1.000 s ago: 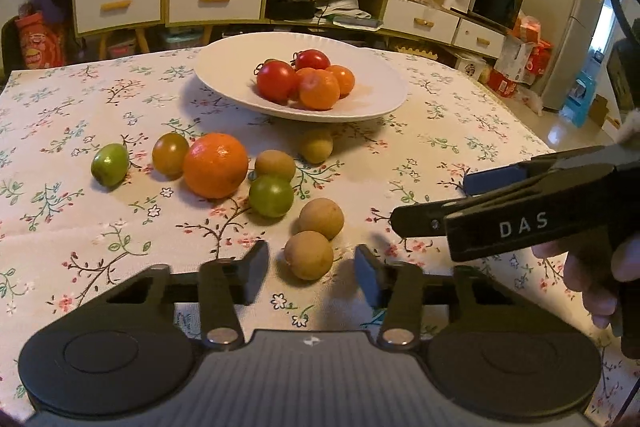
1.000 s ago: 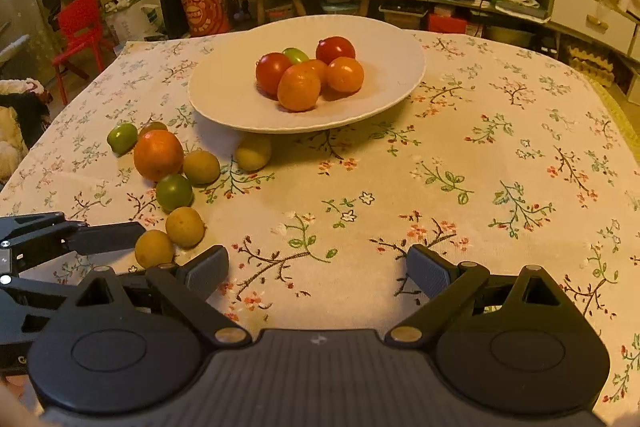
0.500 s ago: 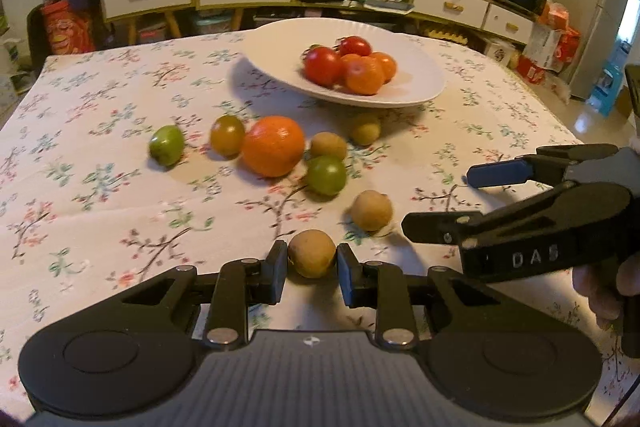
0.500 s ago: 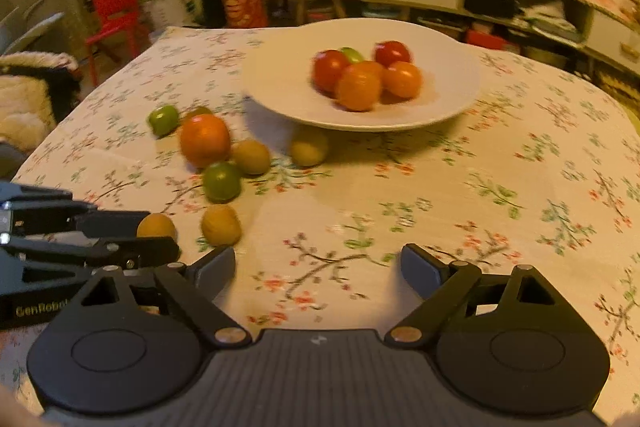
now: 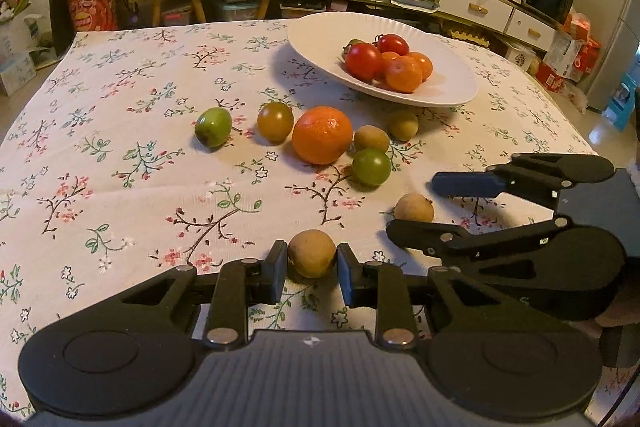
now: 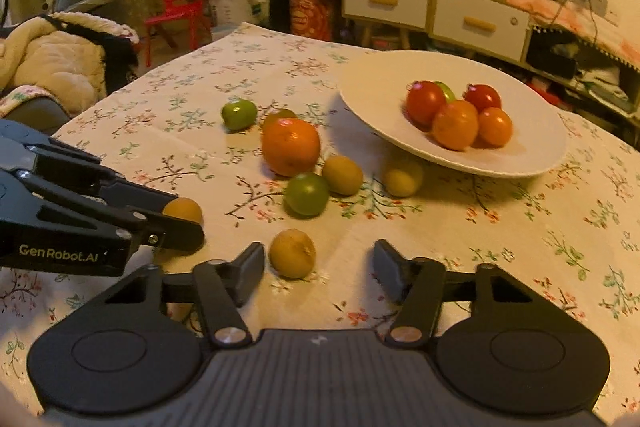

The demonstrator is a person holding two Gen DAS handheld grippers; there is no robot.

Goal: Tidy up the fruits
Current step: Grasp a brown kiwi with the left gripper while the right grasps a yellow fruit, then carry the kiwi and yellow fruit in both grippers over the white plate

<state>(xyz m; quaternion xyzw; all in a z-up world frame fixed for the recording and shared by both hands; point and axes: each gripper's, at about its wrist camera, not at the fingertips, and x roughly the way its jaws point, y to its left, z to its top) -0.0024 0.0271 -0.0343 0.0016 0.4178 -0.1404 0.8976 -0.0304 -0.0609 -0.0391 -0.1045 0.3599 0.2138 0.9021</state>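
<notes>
Hiding under plate (image 5: pixel 460 95): yellowish fruit (image 5: pixel 403 125)

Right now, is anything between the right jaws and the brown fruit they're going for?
Nothing visible. The brown fruit already sits between the right gripper's closing jaws, nearer the left one, on bare tablecloth.

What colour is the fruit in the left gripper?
Yellowish brown fruit; clearest in the left wrist view.

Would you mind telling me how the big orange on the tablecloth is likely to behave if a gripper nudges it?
The big orange looks round, so it would probably roll. The small fruits beside it might get knocked.
</notes>
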